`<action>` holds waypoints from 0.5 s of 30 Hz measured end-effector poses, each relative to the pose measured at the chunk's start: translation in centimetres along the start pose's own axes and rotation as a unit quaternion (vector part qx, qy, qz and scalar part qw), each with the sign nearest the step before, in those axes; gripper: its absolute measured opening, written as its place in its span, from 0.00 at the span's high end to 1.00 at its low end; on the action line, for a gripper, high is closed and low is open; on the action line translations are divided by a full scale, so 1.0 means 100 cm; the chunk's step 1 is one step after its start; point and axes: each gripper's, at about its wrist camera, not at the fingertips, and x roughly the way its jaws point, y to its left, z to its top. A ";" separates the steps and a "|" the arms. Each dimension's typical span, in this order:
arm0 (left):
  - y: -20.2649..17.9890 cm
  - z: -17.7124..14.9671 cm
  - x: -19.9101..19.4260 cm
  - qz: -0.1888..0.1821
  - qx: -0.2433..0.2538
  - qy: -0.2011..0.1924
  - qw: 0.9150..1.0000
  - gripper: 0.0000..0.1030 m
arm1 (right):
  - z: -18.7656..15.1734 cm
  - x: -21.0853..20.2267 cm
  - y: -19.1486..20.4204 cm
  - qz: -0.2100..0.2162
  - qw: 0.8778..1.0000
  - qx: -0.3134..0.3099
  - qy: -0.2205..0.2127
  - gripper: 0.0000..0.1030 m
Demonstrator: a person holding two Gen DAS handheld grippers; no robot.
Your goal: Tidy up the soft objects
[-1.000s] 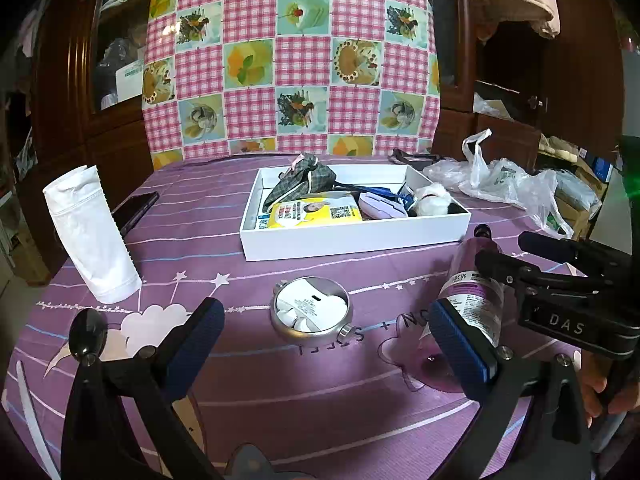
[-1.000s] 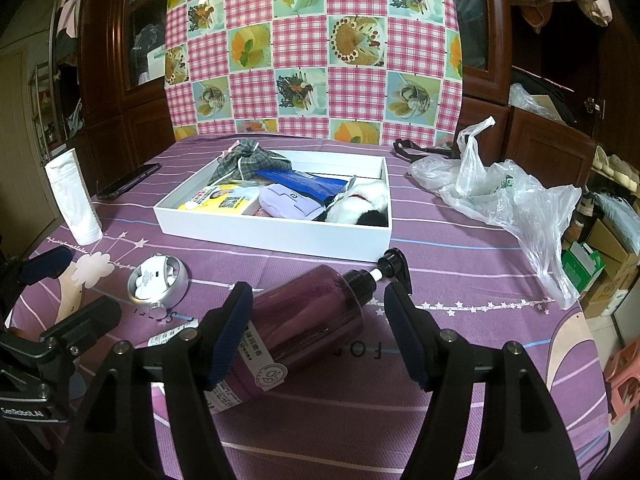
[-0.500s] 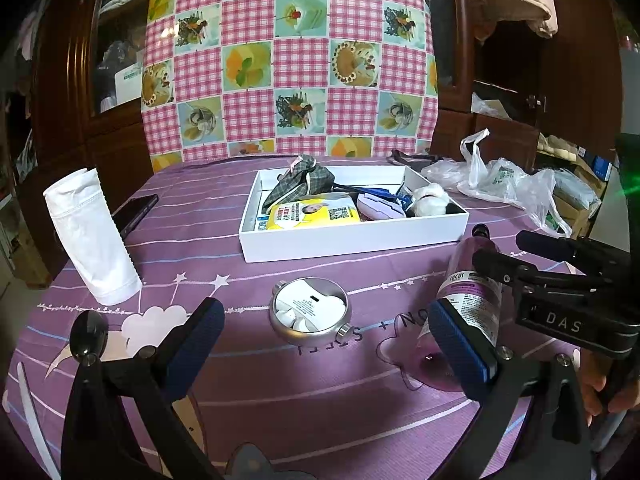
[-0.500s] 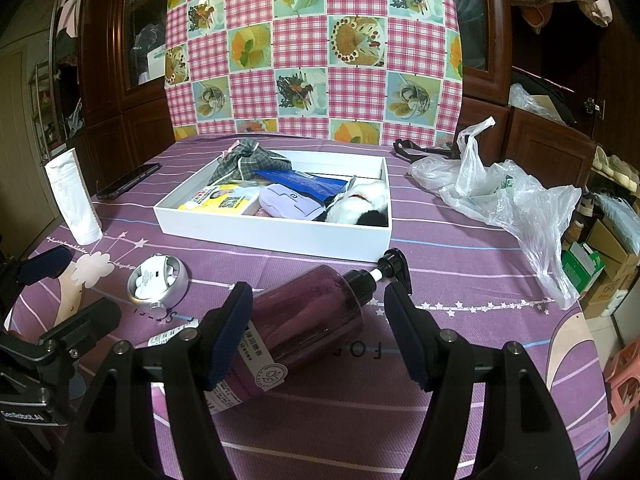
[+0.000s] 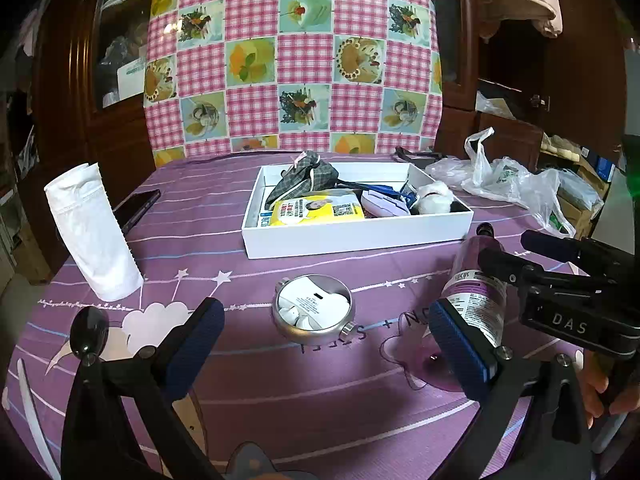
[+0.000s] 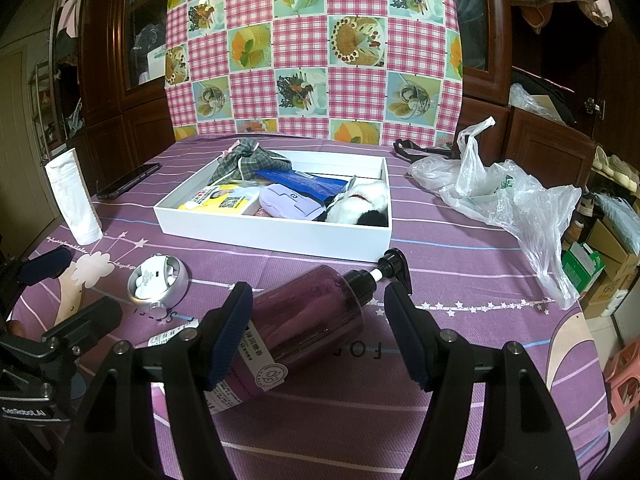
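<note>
Beyond your two unclenched grippers, left (image 5: 322,346) and right (image 6: 318,330), the white sleeve (image 5: 92,232) stands upright at the table's left edge, well apart from both; nothing is grasped.

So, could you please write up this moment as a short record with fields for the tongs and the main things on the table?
left tongs: open, empty, above the round metal tin
right tongs: open, astride the purple pump bottle, pads not pressing
bottle: lying on its side
white box: holds plaid cloth, white plush
white sleeve: upright, left of box
</note>
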 end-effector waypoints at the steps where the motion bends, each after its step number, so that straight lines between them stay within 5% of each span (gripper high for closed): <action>1: 0.000 0.000 0.000 0.001 0.000 0.000 1.000 0.00 | 0.000 0.000 0.000 0.000 1.000 0.000 0.000 0.33; 15: 0.002 0.001 -0.001 0.005 -0.004 0.002 1.000 0.00 | 0.000 0.000 0.000 0.000 1.000 0.000 0.000 0.33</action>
